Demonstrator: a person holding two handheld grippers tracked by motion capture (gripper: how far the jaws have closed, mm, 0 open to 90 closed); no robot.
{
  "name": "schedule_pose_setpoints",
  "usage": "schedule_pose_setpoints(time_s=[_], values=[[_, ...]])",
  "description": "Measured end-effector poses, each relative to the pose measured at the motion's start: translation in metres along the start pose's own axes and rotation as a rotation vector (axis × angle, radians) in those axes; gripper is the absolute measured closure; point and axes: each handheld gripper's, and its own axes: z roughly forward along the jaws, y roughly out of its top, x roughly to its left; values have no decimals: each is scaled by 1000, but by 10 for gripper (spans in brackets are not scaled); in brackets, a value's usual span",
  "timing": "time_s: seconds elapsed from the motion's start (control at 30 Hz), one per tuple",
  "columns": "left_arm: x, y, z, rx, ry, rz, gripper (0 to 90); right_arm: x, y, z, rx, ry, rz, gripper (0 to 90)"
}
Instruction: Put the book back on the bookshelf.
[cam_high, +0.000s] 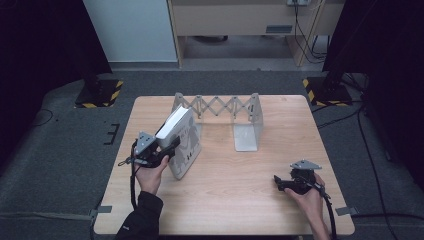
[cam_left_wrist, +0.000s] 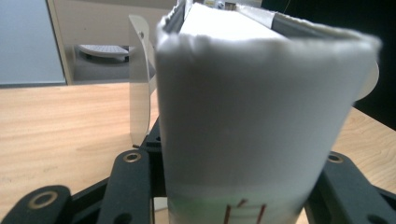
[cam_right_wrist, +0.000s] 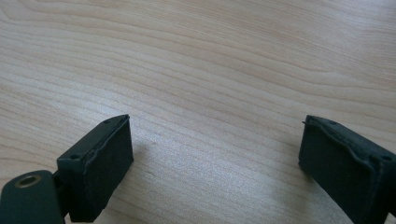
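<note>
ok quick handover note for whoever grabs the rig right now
Left gripper: shut on the white book, spine between its fingers, book tilted, lower corner on the table.
Right gripper: open, holding nothing, low over bare wood at the near right.
Expanding metal bookend rack: at the far side, nothing in it yet.
Done: book gripped.
Left: probably stand the book in the rack, then let go.

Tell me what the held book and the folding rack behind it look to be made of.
Book: paper pages in a matte white cover, apparently paper or card; its spine edge looks soft and slightly frayed.
Folding rack: likely thin metal with a pale, faintly glossy painted finish, joined by riveted scissor links.
</note>
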Motion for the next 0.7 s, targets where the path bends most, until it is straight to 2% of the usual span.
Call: schedule_pose_setpoints(time_s=[0.03, 0.13, 0.23, 0.3, 0.5, 0.7], values=[[1, -3, 0, -13, -4, -2, 506, 0, 0, 0, -1, 1, 0, 100], [0, -2, 0, -12, 1, 3, 506, 0, 0, 0, 0, 1, -1, 100], [-4, -3, 1, -10, 1, 27, 501, 0, 0, 0, 0, 1, -1, 100], [-5, -3, 3, -10, 0, 25, 496, 0, 0, 0, 0, 1, -1, 100], [-7, -8, 12, 24, -15, 35, 473, 0, 0, 0, 0, 1, -1, 100], [-11, -9, 14, 23, 16, 83, 500, 0, 0, 0, 0, 0, 0, 100]])
